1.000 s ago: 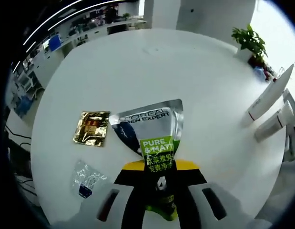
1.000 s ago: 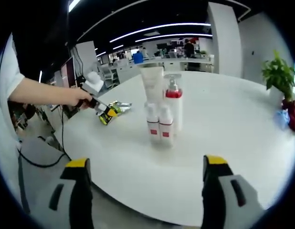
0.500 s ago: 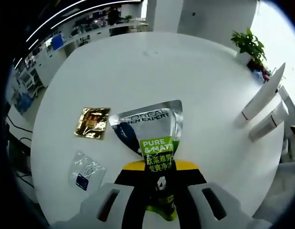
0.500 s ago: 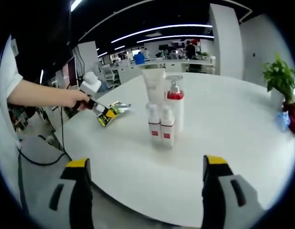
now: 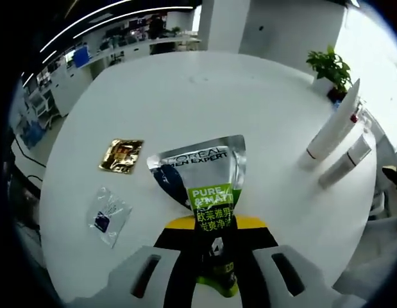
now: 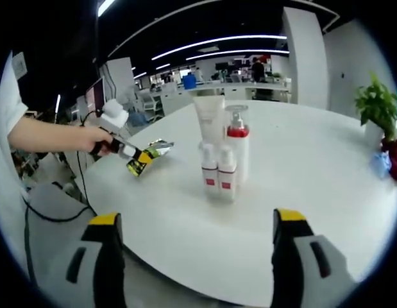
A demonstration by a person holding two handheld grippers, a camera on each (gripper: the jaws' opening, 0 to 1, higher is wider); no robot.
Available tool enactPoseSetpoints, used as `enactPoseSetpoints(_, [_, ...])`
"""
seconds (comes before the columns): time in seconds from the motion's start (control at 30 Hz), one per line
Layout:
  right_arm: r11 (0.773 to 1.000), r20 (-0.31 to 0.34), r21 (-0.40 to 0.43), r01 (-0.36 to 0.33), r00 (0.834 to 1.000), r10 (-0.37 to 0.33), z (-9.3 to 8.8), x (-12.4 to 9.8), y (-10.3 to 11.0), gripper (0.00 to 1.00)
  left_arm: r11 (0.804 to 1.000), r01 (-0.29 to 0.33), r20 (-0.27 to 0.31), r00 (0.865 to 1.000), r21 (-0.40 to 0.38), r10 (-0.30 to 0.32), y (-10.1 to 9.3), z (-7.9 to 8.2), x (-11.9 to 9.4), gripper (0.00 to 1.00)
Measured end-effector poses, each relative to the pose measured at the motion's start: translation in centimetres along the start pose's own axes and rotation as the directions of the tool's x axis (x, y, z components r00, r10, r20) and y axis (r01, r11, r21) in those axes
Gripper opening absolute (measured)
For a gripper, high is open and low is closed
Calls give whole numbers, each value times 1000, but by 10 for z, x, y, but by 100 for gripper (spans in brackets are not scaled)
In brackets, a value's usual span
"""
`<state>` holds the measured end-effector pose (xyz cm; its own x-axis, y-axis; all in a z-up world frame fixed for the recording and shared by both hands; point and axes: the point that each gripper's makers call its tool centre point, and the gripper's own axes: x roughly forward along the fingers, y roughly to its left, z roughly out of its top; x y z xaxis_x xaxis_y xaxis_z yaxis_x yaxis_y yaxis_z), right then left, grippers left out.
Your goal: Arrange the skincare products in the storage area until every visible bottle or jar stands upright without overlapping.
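While clamped: fingers (image 5: 214,239) on tube (image 5: 204,183)

Left gripper clamped, right gripper spread

The left gripper (image 5: 214,247) has its 2 jaws closed on a tube (image 5: 208,186); the right gripper (image 6: 195,247) hangs wide apart, holding nothing.

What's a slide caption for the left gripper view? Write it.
Left gripper grips a silver tube above the white table.

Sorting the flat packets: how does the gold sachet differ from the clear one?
The gold sachet is opaque, shiny foil with a red label; the clear sachet is see-through with a dark blue patch. The gold one lies farther from the left gripper. Both lie flat on the white table.
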<state>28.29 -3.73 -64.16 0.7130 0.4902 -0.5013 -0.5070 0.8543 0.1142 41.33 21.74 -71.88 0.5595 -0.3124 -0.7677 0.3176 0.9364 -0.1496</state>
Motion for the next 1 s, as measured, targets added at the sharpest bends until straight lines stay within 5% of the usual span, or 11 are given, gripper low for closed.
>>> enactPoseSetpoints(1.0, [1000,42,-10,-19,999,19,8,-2,6,97,998,60,137,988,28,-64,-67,-19,-66,15])
